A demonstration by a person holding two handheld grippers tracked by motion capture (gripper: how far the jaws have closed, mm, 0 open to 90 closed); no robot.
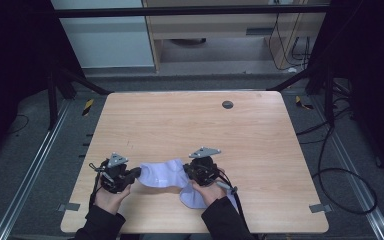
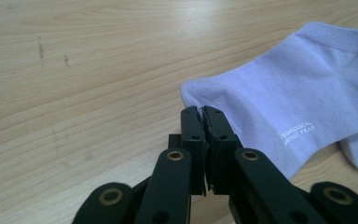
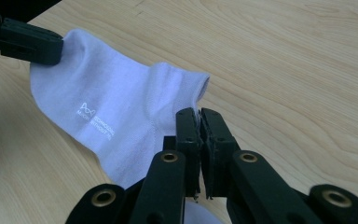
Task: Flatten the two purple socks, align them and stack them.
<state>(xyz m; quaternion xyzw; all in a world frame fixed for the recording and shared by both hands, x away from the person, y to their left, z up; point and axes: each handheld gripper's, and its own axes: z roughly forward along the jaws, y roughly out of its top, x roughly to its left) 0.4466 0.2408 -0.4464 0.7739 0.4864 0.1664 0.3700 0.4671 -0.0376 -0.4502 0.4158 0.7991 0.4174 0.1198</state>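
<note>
We note both claws closed on the lavender sock: left claw pinches its toe edge, right claw its cuff. Sock spans between them on the table; further handling apparently pending.

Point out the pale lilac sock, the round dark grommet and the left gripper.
pale lilac sock point(image 2: 279, 93), left gripper view, its foot panel.
round dark grommet point(image 1: 227, 104), high view, its middle.
left gripper point(image 2: 202, 113), left gripper view, between fingertips.

Two black hand-held tools, left tool, right tool, grey three-cornered plate atop each, black jaws with brass-ringed pivot holes, trailing black cable, dark sleeves at near edge.
</note>
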